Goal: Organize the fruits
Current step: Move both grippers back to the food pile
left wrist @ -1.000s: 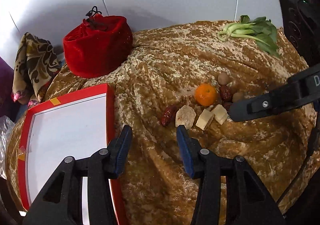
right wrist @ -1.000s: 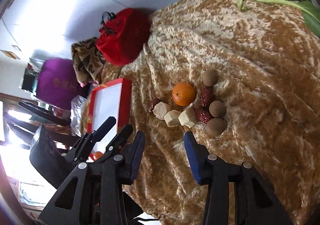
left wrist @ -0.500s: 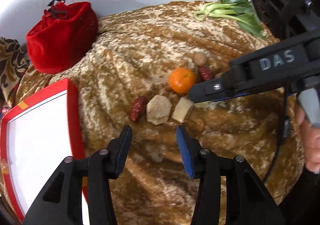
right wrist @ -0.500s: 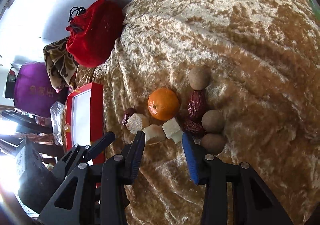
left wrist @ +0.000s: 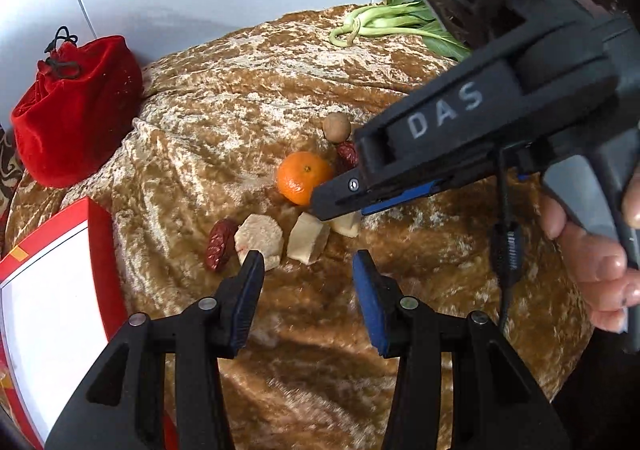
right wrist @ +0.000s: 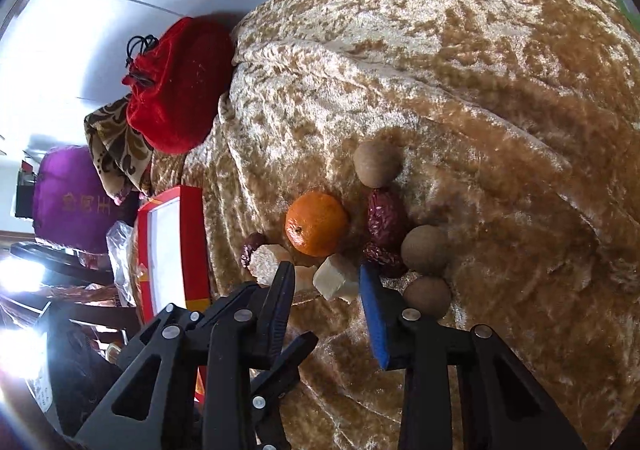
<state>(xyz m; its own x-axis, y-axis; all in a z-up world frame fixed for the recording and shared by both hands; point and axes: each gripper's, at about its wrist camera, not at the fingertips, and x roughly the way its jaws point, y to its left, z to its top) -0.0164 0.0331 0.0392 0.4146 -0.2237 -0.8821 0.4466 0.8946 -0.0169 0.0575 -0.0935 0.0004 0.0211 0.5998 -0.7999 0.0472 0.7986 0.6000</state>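
A lumpy surface draped in a crushed gold cloth (left wrist: 224, 121) holds a small cluster of food. In the left wrist view, an orange (left wrist: 304, 177) sits near the centre, with a brown nut (left wrist: 337, 127) at its 1 o'clock and a red date (left wrist: 347, 153) between them. At the orange's 7 o'clock lie two pale chunks (left wrist: 259, 238) side by side, and another date (left wrist: 219, 244) touches the leftmost one.

The left gripper (left wrist: 307, 264) hovers with its jaws spread, holding nothing, just below the pale chunks. The right gripper (right wrist: 326, 282) is also spread and empty; in its own view a pale cube (right wrist: 336, 282) lies between its fingertips, the orange sits at 12 o'clock, and three brown nuts and two dates sit from 1 to 3 o'clock.

A red and white box (left wrist: 48, 290) lies at 9 o'clock, a red velvet pouch (left wrist: 76, 109) at 10 o'clock, and leafy greens (left wrist: 396, 23) at 1 o'clock at the far edge.
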